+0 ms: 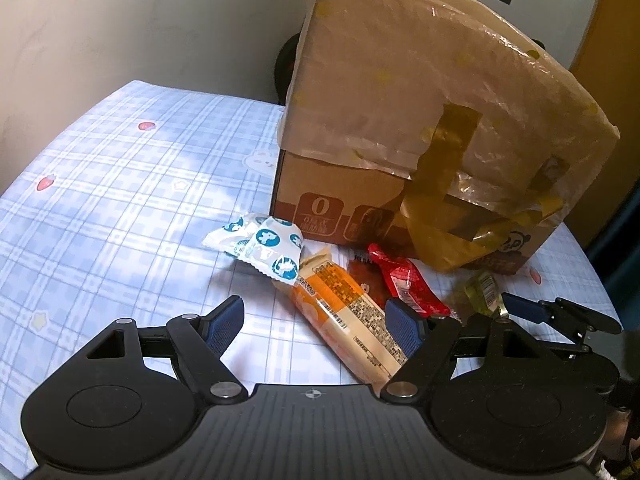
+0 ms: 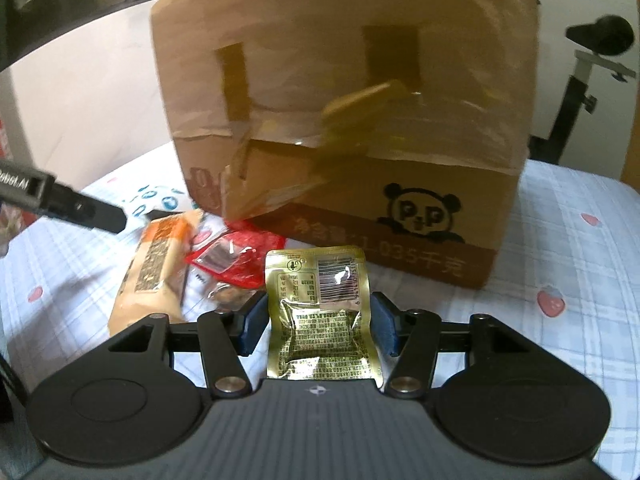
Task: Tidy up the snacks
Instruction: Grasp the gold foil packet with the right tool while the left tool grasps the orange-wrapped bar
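**Snacks gathered in front of a taped cardboard box**

Snacks lie in a loose cluster on the checked blue tablecloth [image 1: 120, 208], just in front of the box. The right gripper [image 2: 318, 322] sits low over the cloth with a gold foil packet [image 2: 320, 312] between its fingers; the blue pads [image 2: 382, 326] stand just beside the packet's edges, and whether they press it cannot be told, though the jaws are clearly spread. The packet shows its barcode side, its top edge pointing toward the box.

The left gripper [image 1: 316, 326] hangs wide open over the cluster, nothing between its pads. Its right-hand finger [image 1: 404, 328] overlaps the near end of a long orange and cream snack bar [image 1: 344, 312], which lies diagonally on the cloth. Beyond the bar lie two white wrappers with blue prints [image 1: 264, 246], one overlapping the other. To the right of the bar a red sachet [image 1: 404, 280] rests close to the box's base, partly over a brown-printed packet [image 1: 362, 276].

Behind them stands the cardboard box [image 1: 420, 128], its flaps wrapped in clear film and strips of dull yellow tape, with a panda drawing [image 2: 420, 212] on its lower side.
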The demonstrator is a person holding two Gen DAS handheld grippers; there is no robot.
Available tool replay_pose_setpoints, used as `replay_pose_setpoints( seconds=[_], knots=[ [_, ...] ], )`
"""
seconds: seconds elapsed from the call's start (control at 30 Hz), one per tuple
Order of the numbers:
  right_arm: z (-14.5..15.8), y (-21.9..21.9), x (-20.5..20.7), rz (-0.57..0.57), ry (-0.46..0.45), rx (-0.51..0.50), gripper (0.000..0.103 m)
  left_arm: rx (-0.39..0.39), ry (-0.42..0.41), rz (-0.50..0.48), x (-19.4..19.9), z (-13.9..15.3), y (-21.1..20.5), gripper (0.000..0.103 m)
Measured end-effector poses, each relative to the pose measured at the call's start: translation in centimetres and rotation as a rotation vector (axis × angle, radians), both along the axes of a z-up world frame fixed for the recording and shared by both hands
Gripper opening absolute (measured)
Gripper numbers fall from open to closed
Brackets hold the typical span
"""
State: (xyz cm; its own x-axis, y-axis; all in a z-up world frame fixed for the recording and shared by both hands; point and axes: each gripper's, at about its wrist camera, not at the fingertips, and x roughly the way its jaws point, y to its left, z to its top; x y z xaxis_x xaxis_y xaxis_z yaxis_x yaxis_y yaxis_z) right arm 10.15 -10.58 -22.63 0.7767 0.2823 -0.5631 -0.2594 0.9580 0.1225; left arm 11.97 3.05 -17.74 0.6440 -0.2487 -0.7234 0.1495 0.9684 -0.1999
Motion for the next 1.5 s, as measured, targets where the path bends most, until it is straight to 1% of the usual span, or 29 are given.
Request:
replay_pose_setpoints(
  seconds=[0.13,0.5,0.7,0.8,0.87,0.97,1.07,1.1,1.17,1.2,1.3,1.5],
  knots=[
    [0.0,-0.3,-0.1,-0.008,-0.004,0.012,0.057,-0.007,0.012,0.004,-0.1,-0.3,-0.2,0.079],
    [0.0,-0.5,-0.3,-0.008,-0.003,0.037,0.057,0.009,0.031,-0.045,0.0,-0.9,-1.9,0.079],
    [0.0,-0.6,-0.3,-0.015,-0.001,0.056,0.057,0.020,0.066,-0.020,1.7,-1.8,-3.1,0.079],
    [0.0,-0.6,-0.2,-0.014,0.002,0.058,0.057,0.034,0.078,0.038,2.9,-2.2,-3.5,0.079],
    [0.0,-0.6,-0.2,-0.014,0.003,0.058,0.057,0.029,0.089,0.064,3.4,-2.6,-3.6,0.079],
    [0.0,-0.6,-0.3,-0.015,0.002,0.061,0.057,0.048,0.098,0.067,3.5,-3.4,-3.8,0.080],
    [0.0,-0.5,-0.2,-0.016,0.008,0.062,0.057,0.026,0.088,0.073,3.2,-3.9,-3.5,0.080],
    [0.0,-0.4,-0.1,-0.016,0.009,0.062,0.057,0.022,0.081,0.071,3.2,-4.0,-3.5,0.078],
    [-0.1,-0.3,0.0,-0.017,0.012,0.062,0.057,-0.001,0.064,0.050,2.8,-4.1,-3.2,0.067],
    [-0.1,-0.3,0.0,-0.016,0.013,0.062,0.057,-0.017,0.052,0.040,2.6,-4.0,-3.1,0.059],
    [-0.1,-0.3,0.0,-0.017,0.014,0.063,0.057,0.009,0.028,0.036,1.7,-3.9,-3.3,0.057],
    [-0.2,-0.4,0.2,-0.019,0.018,0.071,0.057,-0.001,0.029,0.025,1.0,-3.6,-3.0,0.055]
  ],
)
